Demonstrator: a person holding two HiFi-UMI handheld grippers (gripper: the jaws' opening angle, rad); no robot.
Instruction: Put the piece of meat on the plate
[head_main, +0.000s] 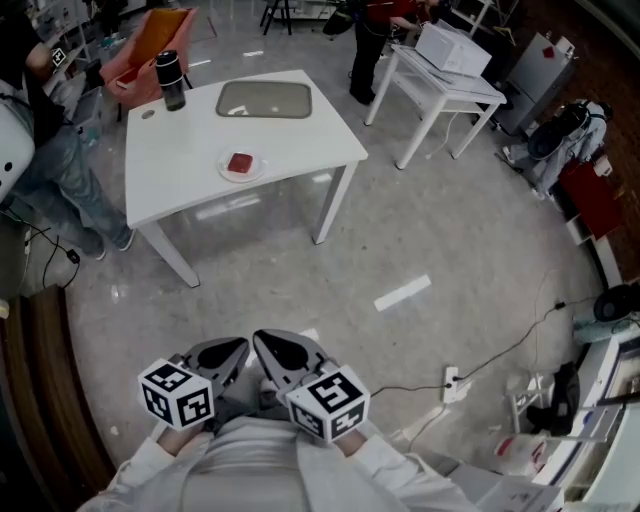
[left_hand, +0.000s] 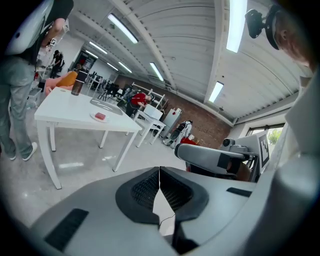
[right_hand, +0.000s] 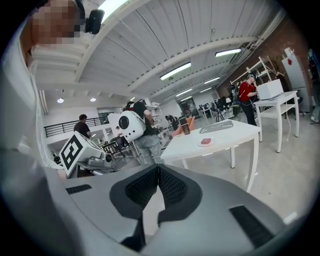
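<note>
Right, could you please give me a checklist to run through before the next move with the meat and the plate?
1. Meat on the plate: ok; the piece of meat lies on the plate.
2. Left gripper free: ok; jaws together, nothing between them.
3. Right gripper free: ok; jaws together, nothing between them.
4. Table within reach: not ok; it stands well off across the floor, and both grippers are held near the body.
5. Room at the table: cannot tell; a bystander stands by its left side.
</note>
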